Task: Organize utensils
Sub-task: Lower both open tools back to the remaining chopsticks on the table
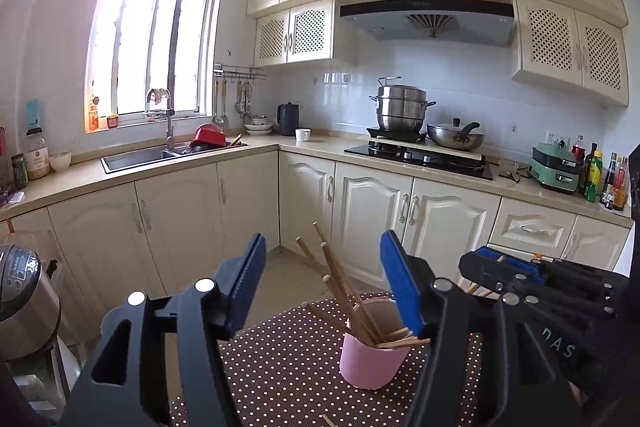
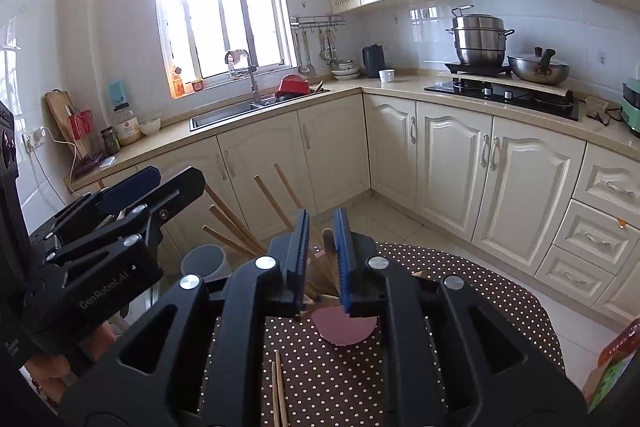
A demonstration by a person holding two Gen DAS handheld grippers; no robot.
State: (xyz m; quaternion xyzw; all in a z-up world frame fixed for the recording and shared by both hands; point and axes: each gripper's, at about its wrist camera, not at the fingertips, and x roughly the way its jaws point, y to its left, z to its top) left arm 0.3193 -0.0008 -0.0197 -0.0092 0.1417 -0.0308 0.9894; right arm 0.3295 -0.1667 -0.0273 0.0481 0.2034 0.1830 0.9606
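Between the blue pads of the right gripper (image 2: 322, 259) only a narrow gap is seen, with chopsticks (image 1: 348, 291) showing in it; whether they are pressed cannot be told. The left gripper (image 1: 324, 283) is held with its fingers well apart, empty, over the pink cup (image 1: 370, 363), where the chopsticks are stood on the dotted tablecloth (image 1: 280, 367). Loading the cup is judged to be in hand. Two loose chopsticks (image 2: 278, 387) lying nearer on the cloth would need gathering next.
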